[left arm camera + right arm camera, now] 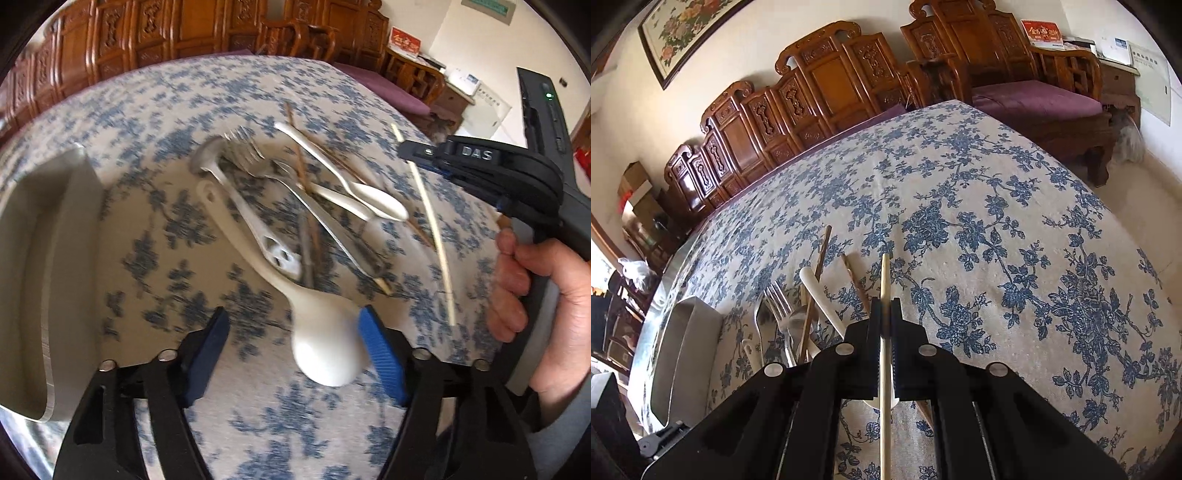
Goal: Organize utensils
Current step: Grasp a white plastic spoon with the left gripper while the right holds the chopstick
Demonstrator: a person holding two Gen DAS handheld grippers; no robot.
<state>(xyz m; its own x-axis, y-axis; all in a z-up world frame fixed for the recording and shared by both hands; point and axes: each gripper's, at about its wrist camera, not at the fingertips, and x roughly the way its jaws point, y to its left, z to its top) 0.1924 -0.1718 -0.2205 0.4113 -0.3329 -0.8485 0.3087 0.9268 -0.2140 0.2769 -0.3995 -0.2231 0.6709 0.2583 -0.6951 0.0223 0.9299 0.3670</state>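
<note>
Right claw [885, 332] pinches a chopstick [885, 280]; left claw [295, 325] gapes above blue-floral tablecloth [1015, 221], carved wooden chairs [827, 77] beyond.

Your table [155, 110] wears a blue-flowered cloth [997, 221]. On it at the left sits a grey tray [55, 236]. Just right of that lies a heap of forks [243, 147], spoons [354, 192], chopsticks [299, 158] and a white ladle [321, 332], overlapping.

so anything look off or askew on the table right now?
Nothing damaged or spilled. The mixed utensil pile lies crisscrossed on the blue floral tablecloth, none in the grey tray. The right gripper pinches one pale chopstick, its partner nowhere obvious.
</note>
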